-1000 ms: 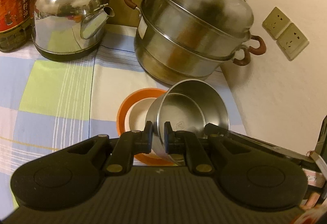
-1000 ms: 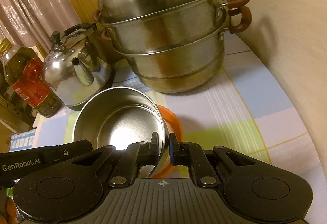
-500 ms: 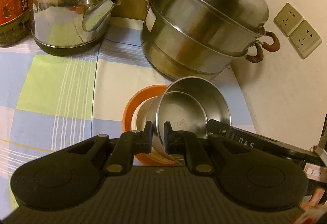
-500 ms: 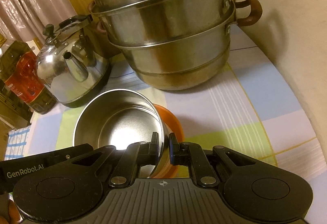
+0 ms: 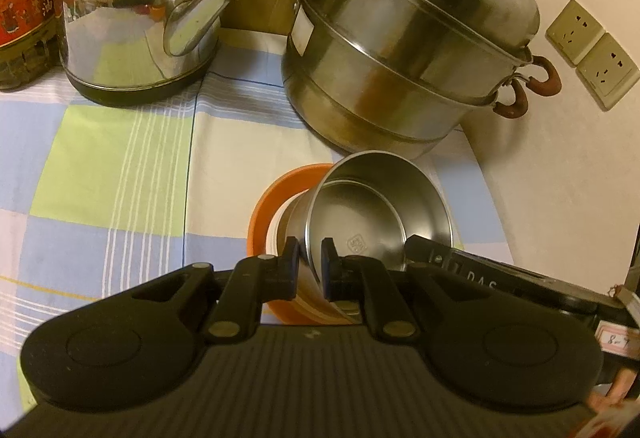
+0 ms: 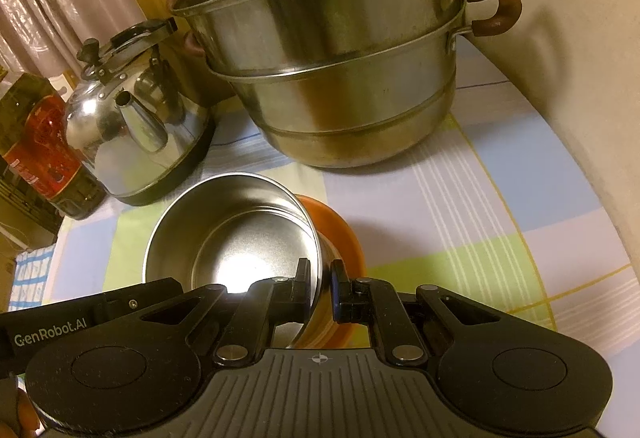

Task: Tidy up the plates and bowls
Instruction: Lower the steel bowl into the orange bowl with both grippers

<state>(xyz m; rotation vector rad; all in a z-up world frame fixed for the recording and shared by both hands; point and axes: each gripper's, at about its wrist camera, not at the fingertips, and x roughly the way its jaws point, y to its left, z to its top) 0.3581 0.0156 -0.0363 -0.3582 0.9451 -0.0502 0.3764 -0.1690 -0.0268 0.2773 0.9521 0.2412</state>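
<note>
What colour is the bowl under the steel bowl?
The lower bowl is orange outside with a pale inside, seen best from the left wrist view.

Matt black hand-held tongs, seen from both wrist cameras

Each body is moulded in black plastic with a ribbed centre plate, two round raised discs and silver pivot pins on the linkage arms; the left tongs (image 5: 310, 258) carry white "DAS" lettering on the neighbouring housing at 3 o'clock, the right tongs (image 6: 320, 280) a "GenRobot.AI" mark at 9 o'clock.
</note>
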